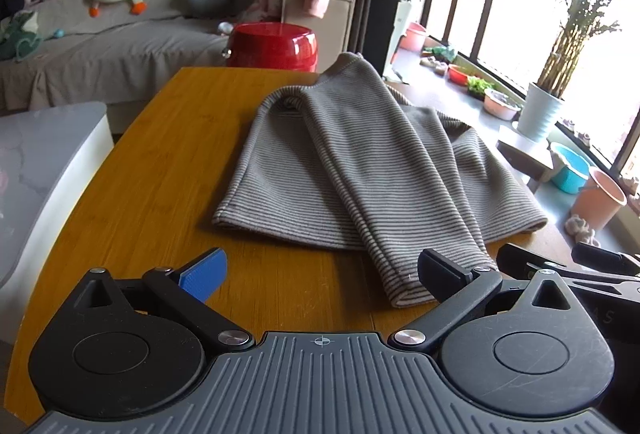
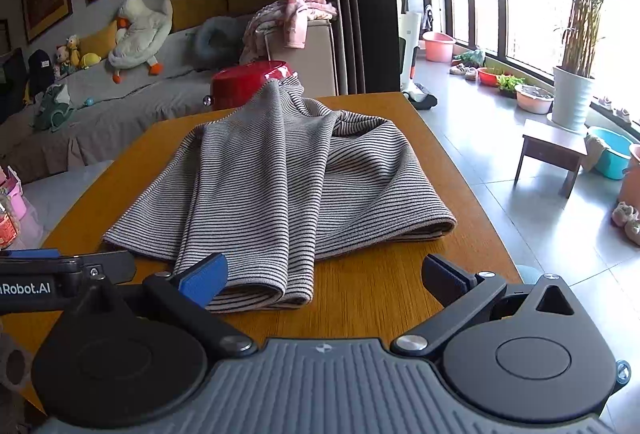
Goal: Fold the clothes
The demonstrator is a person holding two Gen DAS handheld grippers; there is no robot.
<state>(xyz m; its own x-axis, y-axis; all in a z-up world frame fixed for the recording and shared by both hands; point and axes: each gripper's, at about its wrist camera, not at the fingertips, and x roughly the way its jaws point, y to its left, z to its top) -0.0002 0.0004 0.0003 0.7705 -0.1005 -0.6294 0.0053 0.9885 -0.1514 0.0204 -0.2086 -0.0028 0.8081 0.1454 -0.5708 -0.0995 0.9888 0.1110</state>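
Observation:
A grey striped garment (image 1: 360, 162) lies on the wooden table (image 1: 160, 170), with a long folded sleeve running down over its middle toward me. The sleeve cuff (image 1: 404, 274) ends just ahead of my left gripper (image 1: 324, 274), which stands open with nothing between its fingers. In the right wrist view the same striped garment (image 2: 280, 186) fills the table (image 2: 400, 290), and its cuff (image 2: 260, 294) lies by the blue pad of my right gripper (image 2: 328, 278), also open and holding nothing. Each gripper shows at the edge of the other's view.
A red round stool (image 1: 272, 46) stands past the table's far edge, before a grey sofa (image 1: 100, 46) with plush toys. A white side table (image 1: 48, 154) is at the left. On the floor to the right are a small wooden stool (image 2: 552, 154), basins and a potted plant (image 2: 572, 102).

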